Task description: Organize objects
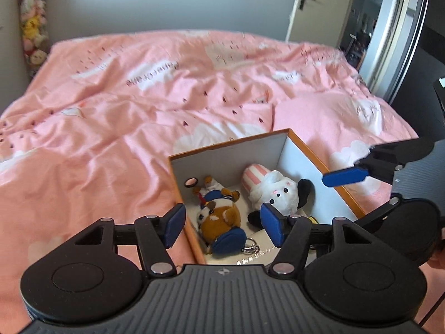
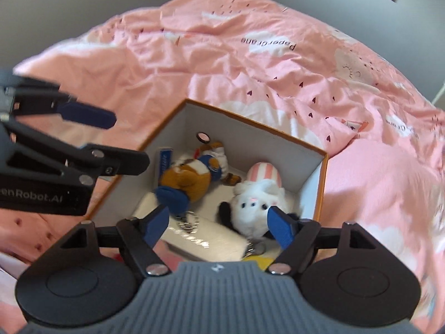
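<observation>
An open orange-edged box (image 1: 230, 142) with white inner walls sits on the pink bed; it also shows in the right wrist view (image 2: 256, 123). Inside lie a brown plush keychain with blue feet (image 1: 219, 220) (image 2: 186, 181), a white plush with a pink striped hat (image 1: 274, 189) (image 2: 257, 200), a small round pink item (image 1: 191, 182) (image 2: 204, 137) and metal key rings (image 1: 250, 246). My left gripper (image 1: 224, 224) is open and empty above the box's near left wall. My right gripper (image 2: 217, 224) is open and empty above the box's near side.
A pink duvet (image 1: 139, 97) with cloud prints covers the bed around the box. Plush toys (image 1: 32, 27) hang at the far left wall. An open door (image 1: 319, 5) and a dark doorway stand at the far right.
</observation>
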Available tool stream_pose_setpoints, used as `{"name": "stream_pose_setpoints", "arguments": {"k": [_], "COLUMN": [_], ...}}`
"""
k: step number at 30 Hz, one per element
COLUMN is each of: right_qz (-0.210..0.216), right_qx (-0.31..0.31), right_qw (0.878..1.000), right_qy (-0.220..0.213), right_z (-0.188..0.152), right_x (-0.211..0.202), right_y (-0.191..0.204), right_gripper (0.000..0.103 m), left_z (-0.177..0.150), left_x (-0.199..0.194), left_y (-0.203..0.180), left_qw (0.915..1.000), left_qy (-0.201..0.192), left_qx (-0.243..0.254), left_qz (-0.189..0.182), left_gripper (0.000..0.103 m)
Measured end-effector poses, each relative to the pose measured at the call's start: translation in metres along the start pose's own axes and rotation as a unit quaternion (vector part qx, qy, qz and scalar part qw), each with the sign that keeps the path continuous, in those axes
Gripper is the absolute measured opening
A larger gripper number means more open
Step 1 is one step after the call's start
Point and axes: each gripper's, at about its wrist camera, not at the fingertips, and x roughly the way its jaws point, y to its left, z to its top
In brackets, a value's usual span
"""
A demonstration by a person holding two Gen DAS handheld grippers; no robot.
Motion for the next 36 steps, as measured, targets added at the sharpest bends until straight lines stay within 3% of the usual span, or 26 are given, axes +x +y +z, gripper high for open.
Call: {"name": "stream_pose_setpoints", "arguments": {"k": [3, 12, 21, 29, 36], "right_qz": [0.012, -0.011, -0.066, -0.07, -0.073], "right_qx": [0.044, 0.117, 0.134, 0.145, 0.131], "right_qw": [0.999, 0.989, 0.98, 0.979, 0.981], "right_qy": [-0.028, -0.09, -0.13, -0.125, -0.125], "right_z": [-0.02, -0.077, -0.115, -0.13, -0.132], "right_x": [-0.021, -0.049, -0.062, -0.059, -0.06], "right_y": [0.013, 0.05, 0.094, 0.107, 0.116], "right_gripper": [0.08, 0.081, 0.082, 0.087, 0.088], "left_z": [-0.021, -0.06, -0.102, -0.118, -0.12], "left_x": [-0.02, -0.052, -0.067, -0.063, -0.064], "left_y": [0.0, 0.008, 0.01, 0.014, 0.015], "left_qw": [0.9994, 0.9967, 0.9973, 0.9976, 0.9976], "left_qy": [-0.024, -0.052, -0.044, -0.015, -0.014], "left_qx": [0.001, 0.001, 0.005, -0.01, -0.011], "left_qz": [0.023, 0.062, 0.059, 0.066, 0.066], "left_gripper": [0.076, 0.084, 0.085, 0.085, 0.086]}}
